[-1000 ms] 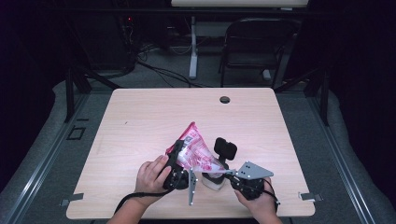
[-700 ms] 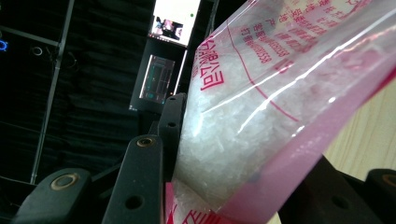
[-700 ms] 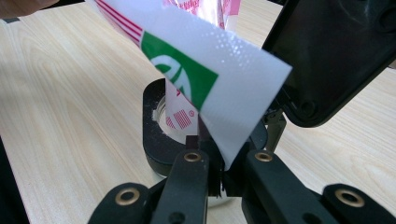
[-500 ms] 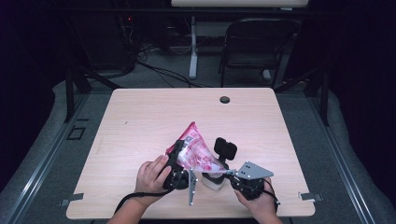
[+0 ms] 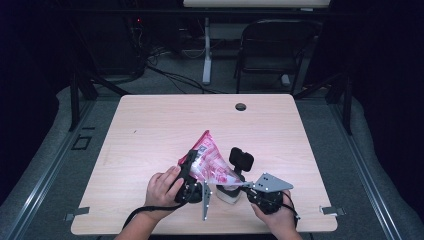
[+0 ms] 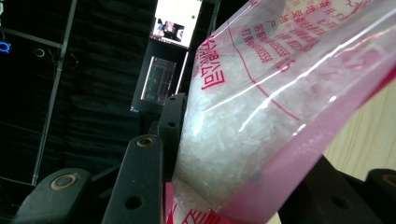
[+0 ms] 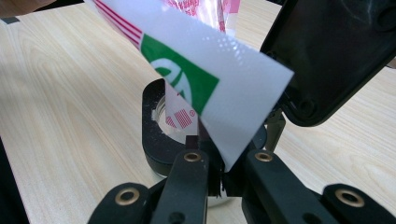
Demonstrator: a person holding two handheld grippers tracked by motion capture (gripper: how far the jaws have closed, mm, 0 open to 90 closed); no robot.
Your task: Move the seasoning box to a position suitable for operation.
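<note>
A pink plastic bag of white crystals hangs tilted over the table's front middle. My left gripper is shut on its left side; in the left gripper view the bag bulges between the black jaws of that gripper. My right gripper pinches the bag's lower right corner, shown in the right gripper view as a white and green flap clamped in the shut gripper. Under that corner stands a small jar with a black rim and its black flip lid raised.
The wooden table has a round cable hole near its far edge. A dark chair and cables stand on the floor beyond the table. Both of the person's hands rest near the front edge.
</note>
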